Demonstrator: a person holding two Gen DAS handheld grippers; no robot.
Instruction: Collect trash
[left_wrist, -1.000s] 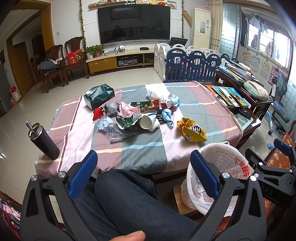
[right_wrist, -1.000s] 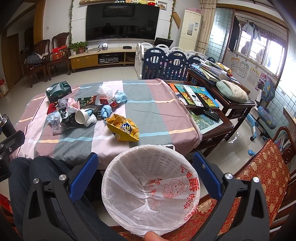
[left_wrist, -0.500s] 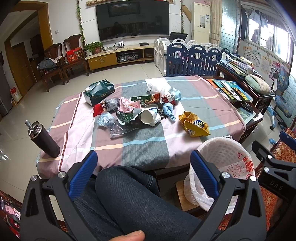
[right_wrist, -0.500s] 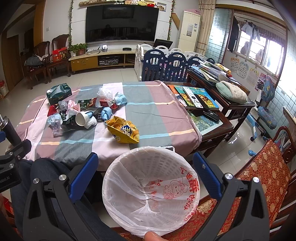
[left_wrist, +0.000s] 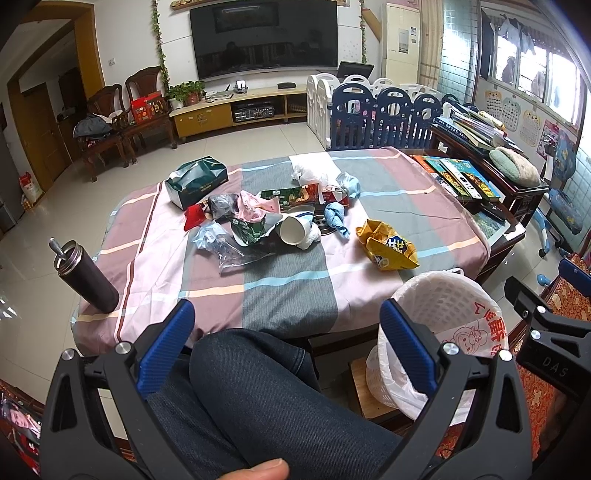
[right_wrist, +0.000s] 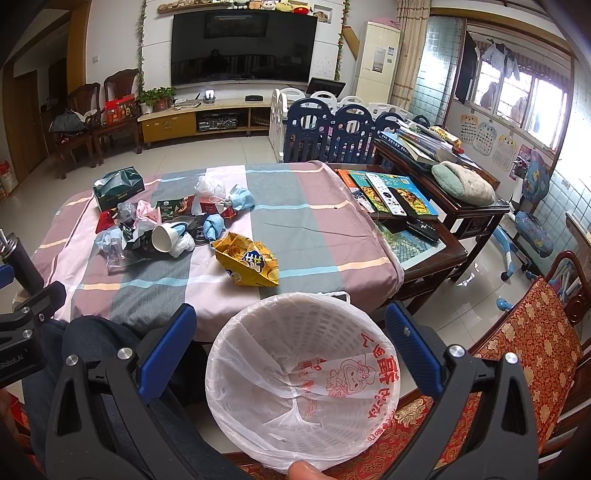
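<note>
A pile of trash lies mid-table: a white paper cup, crumpled wrappers, blue tissue and a yellow chip bag, which also shows in the right wrist view. A white basket bin with a plastic liner stands by the table's near right corner; it also shows in the left wrist view. My left gripper is open and empty above my knee, short of the table. My right gripper is open and empty, hovering over the bin.
A dark flask stands on the table's near left corner. A green tissue box sits at the far left. A side table with books and remotes is right of the table. A red patterned chair is at the right.
Both grippers have risen slightly and tilted, so the table and bin sit a little lower in view. Nothing on the table has moved.
</note>
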